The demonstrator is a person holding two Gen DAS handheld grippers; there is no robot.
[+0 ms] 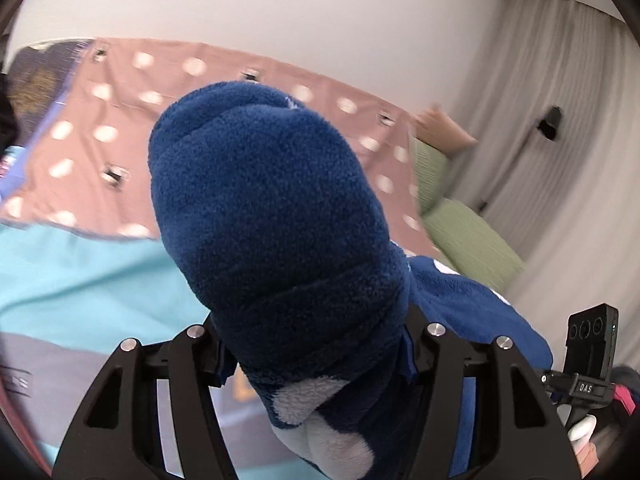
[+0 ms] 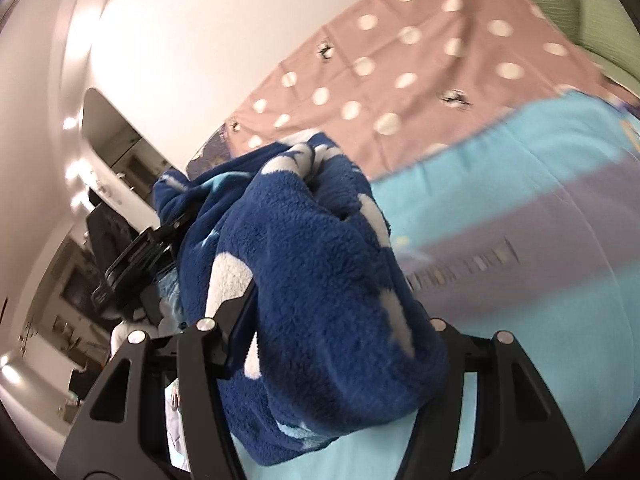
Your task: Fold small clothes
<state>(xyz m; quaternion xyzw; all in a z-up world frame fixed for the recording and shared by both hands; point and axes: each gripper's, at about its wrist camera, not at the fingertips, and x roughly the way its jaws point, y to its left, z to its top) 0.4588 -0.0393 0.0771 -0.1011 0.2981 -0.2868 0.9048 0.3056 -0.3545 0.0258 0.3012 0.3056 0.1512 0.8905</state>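
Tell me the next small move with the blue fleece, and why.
Probably draw the two grippers apart to spread the fleece. It is bunched between the fingers of both the left hand-held gripper and the right hand-held gripper, above the bed, so no fold edge shows.

Both views are evenly and fairly brightly lit by soft indoor light. In the right wrist view, glare washes out the white wall (image 2: 168, 32) far above and left of the fingers, with small bright lamp spots along the left rim. The blue fleece (image 1: 272, 208) between the fingers is sharp enough to show its nap, with soft shadows in its folds. Beyond the fingertips the dotted pink cloth (image 1: 120, 128) and the turquoise sheet (image 2: 540, 184) are smeared by motion blur. Fisheye distortion bends the curtain (image 1: 560, 80) and walls, and dark vignetting rings every corner.
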